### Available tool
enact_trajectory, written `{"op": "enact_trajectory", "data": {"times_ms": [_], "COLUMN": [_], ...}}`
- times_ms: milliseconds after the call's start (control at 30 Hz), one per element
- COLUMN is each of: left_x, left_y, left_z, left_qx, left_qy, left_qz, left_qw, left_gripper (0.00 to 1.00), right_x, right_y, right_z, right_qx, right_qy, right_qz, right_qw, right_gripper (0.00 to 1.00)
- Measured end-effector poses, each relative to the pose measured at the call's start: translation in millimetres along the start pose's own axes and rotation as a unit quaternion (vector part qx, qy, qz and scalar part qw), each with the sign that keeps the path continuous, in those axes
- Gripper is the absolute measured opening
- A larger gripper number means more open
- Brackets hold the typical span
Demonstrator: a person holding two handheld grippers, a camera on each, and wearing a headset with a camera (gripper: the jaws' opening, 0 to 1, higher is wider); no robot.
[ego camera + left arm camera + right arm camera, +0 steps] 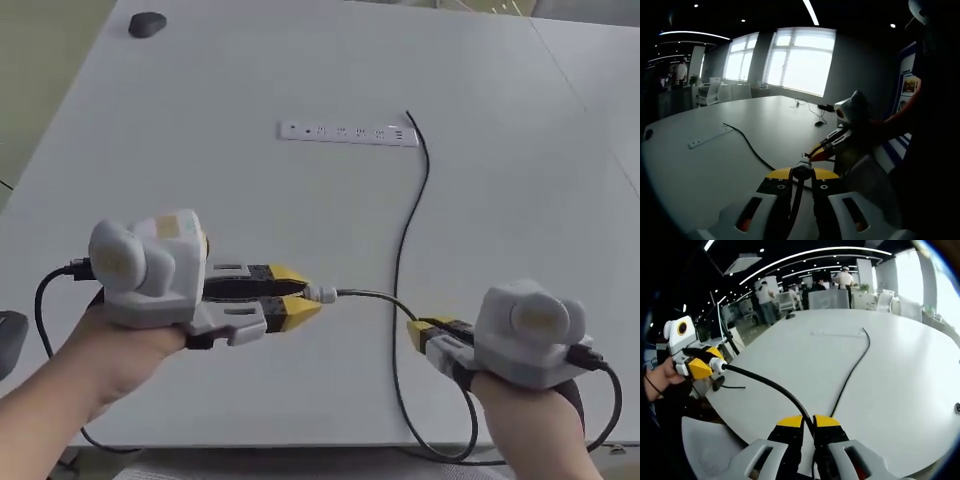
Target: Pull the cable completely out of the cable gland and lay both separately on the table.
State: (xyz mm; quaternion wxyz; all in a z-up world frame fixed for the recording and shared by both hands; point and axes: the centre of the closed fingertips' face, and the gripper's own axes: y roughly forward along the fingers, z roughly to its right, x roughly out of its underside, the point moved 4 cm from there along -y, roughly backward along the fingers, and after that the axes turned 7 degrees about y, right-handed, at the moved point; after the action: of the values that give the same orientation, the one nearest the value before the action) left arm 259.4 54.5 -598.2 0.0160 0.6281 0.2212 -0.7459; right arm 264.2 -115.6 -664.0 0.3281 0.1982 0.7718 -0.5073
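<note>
1. Right tongs point(415, 330) are clamping the black cable point(372, 295) over the worktop's point(250, 70) near edge.
2. Left tongs point(303, 296) are pinching the white cable gland point(320, 294) near that same edge.
3. Pulling straight apart, along the gland's axis, is looking safest.

No text, brand, number or sign can be read. Small dark markings are seen on the long white plastic power strip point(348, 133) on the white table point(200, 120), and print on the blue-and-white wall poster point(909, 85), none of it legible
</note>
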Motion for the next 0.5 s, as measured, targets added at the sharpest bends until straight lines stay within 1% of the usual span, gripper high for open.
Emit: {"op": "enact_trajectory", "data": {"times_ms": [67, 300, 367, 400, 433, 500], "left_x": [-0.9, -2.2, -2.5, -2.8, -3.0, -3.8], "left_y": [0.6, 1.6, 2.4, 3.0, 3.6, 4.6], "left_z": [-0.3, -3.0, -2.9, -2.2, -1.6, -0.5], "left_qx": [-0.001, -0.005, -0.004, -0.003, -0.002, 0.0], "left_qy": [-0.001, -0.002, -0.002, -0.001, 0.0, 0.001], "left_qz": [0.001, 0.0, 0.0, 0.0, -0.001, 0.0], "left_qw": [1.0, 1.0, 1.0, 1.0, 1.0, 1.0], "left_gripper": [0.15, 0.15, 0.15, 0.15, 0.15, 0.15], "right_x": [-2.7, -7.0, -8.8, -11.6, -12.8, -16.7], "right_y": [-0.8, -3.3, -4.5, -5.8, -6.7, -8.5], "right_z": [1.4, 2.9, 3.0, 1.9, 0.3, -7.5], "right_qx": [0.002, 0.006, 0.011, 0.013, 0.011, -0.002], "right_qy": [-0.016, -0.051, -0.074, -0.085, -0.091, -0.119], "right_qz": [0.004, 0.007, 0.007, 0.013, 0.015, 0.018], "right_qw": [0.9999, 0.9986, 0.9972, 0.9962, 0.9957, 0.9928], "right_gripper": [0.02, 0.03, 0.05, 0.07, 0.09, 0.13]}}
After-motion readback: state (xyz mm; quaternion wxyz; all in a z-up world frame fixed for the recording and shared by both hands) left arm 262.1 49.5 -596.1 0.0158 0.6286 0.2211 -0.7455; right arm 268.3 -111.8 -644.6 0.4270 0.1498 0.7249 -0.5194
